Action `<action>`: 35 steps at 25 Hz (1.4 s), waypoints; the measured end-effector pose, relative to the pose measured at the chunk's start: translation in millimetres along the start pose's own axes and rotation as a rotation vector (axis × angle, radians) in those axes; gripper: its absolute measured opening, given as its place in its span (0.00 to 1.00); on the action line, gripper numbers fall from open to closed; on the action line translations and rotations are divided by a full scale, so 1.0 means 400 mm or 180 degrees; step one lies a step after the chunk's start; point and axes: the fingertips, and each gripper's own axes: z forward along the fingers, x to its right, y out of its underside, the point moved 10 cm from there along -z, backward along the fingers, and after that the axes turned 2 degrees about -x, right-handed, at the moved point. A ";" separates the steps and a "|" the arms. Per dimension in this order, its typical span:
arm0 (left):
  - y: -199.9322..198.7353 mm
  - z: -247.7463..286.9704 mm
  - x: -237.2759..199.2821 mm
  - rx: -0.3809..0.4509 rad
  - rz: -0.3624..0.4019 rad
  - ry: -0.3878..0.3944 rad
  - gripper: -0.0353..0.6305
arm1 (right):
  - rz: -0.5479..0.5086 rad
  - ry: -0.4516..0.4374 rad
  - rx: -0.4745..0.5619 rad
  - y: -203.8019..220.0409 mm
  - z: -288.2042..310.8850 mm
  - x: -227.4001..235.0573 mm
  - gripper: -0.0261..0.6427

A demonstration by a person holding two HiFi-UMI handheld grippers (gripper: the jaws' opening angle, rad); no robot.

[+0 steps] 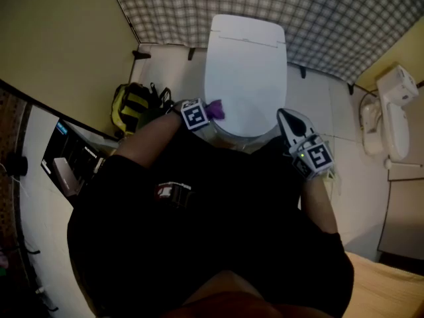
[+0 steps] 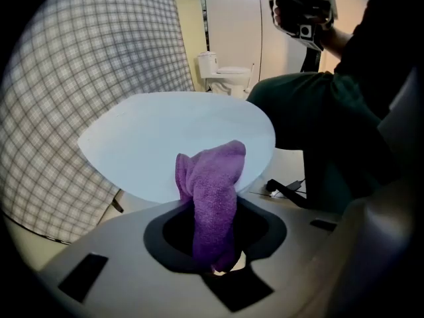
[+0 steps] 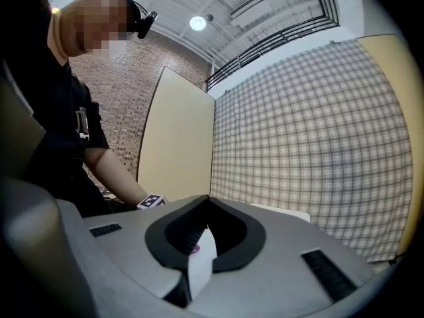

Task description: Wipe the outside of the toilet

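Note:
The white toilet (image 1: 245,71) stands with its lid down, straight ahead of me against the checked wall. My left gripper (image 1: 209,112) is at the lid's front left edge, shut on a purple cloth (image 1: 216,110). In the left gripper view that cloth (image 2: 215,177) sticks up from the left gripper (image 2: 214,247) and lies against the lid (image 2: 165,138). My right gripper (image 1: 287,118) hovers at the toilet's front right, shut and holding nothing. The right gripper (image 3: 207,207) points over the lid's edge (image 3: 285,212) towards the checked wall.
A yellow and black bag (image 1: 132,105) lies on the floor left of the toilet. A white fixture (image 1: 391,111) stands against the right wall. A checked wall (image 1: 344,18) runs behind the toilet, a yellow panel (image 1: 59,38) at left. My dark-clothed body fills the lower head view.

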 end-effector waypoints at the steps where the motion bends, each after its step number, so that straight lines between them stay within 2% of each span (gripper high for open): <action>1: 0.003 -0.005 0.018 0.0039 -0.0020 0.0077 0.22 | -0.0017 -0.0013 0.0007 -0.003 -0.001 -0.004 0.05; 4: 0.005 -0.028 0.044 0.0038 0.0027 0.0205 0.22 | -0.0062 -0.0030 0.0030 -0.005 0.008 0.000 0.05; 6: -0.009 -0.052 0.031 0.0080 0.0019 0.0128 0.23 | -0.0046 -0.0007 0.0038 0.004 0.016 0.014 0.05; 9: -0.060 -0.107 -0.054 0.0310 -0.0154 -0.0076 0.23 | 0.0037 0.0035 -0.0001 0.010 0.040 0.048 0.05; 15: -0.217 -0.162 -0.362 0.0465 -0.0273 -0.0516 0.23 | 0.0181 0.0133 -0.0084 0.059 0.077 0.127 0.05; 19: -0.329 -0.154 -0.602 0.0329 -0.0324 -0.0788 0.23 | 0.0338 0.0183 -0.0142 0.074 0.106 0.209 0.05; 23: -0.387 -0.060 -0.810 0.0147 -0.0430 -0.0924 0.23 | 0.0586 0.0223 -0.0197 0.132 0.142 0.294 0.05; 27: -0.408 0.019 -1.023 -0.0211 -0.0598 -0.1236 0.23 | 0.0759 0.0250 -0.0237 0.165 0.203 0.384 0.05; 32: -0.479 0.122 -1.245 -0.0100 -0.0764 -0.1352 0.23 | 0.1031 0.0242 -0.0376 0.198 0.233 0.460 0.05; 35: -0.499 0.167 -1.335 -0.0211 -0.0878 -0.1549 0.23 | 0.1159 0.0251 -0.0439 0.223 0.245 0.507 0.05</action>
